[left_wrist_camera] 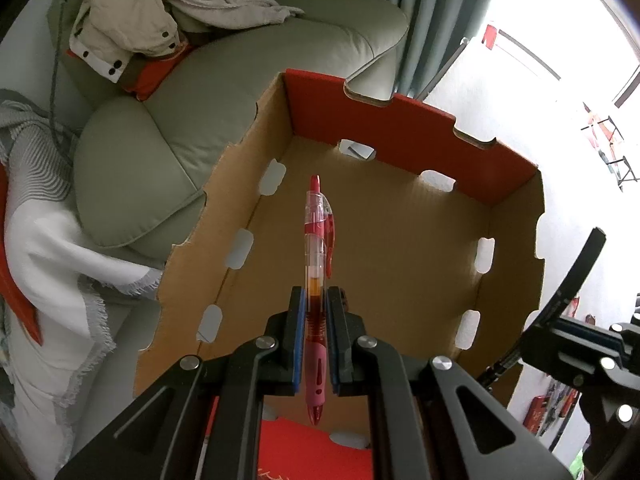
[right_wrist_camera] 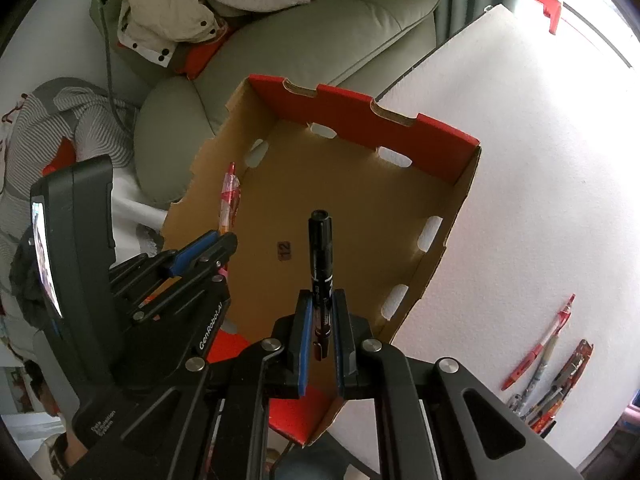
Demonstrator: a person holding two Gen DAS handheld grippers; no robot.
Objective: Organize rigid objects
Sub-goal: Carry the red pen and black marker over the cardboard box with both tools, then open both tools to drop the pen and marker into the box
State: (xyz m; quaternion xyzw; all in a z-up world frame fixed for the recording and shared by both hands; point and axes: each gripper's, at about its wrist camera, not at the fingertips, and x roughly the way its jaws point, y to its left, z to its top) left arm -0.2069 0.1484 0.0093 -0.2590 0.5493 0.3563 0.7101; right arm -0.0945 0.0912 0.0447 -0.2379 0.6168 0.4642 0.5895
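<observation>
Left gripper point(left_wrist_camera: 314, 312) clenched on red pen point(left_wrist_camera: 316, 240), right gripper point(right_wrist_camera: 322, 316) on black marker point(right_wrist_camera: 321, 256), above cardboard box point(right_wrist_camera: 440, 256).

The red-and-clear plastic retractable pen point(left_wrist_camera: 317, 280) with a pink rubber grip is clamped between the blue pads of the left claw point(left_wrist_camera: 316, 300), its clicker end pointing to 12 o'clock over the open brown cardboard box with red-faced walls point(left_wrist_camera: 400, 120). The black marker pen point(right_wrist_camera: 321, 268) sits pinched in the right claw point(right_wrist_camera: 322, 312), also pointing to 12 o'clock above the box floor. At 4 o'clock, a loose cluster of red and grey pens point(right_wrist_camera: 552, 368) lies on the white worktop point(right_wrist_camera: 520, 184), perhaps six or more.
</observation>
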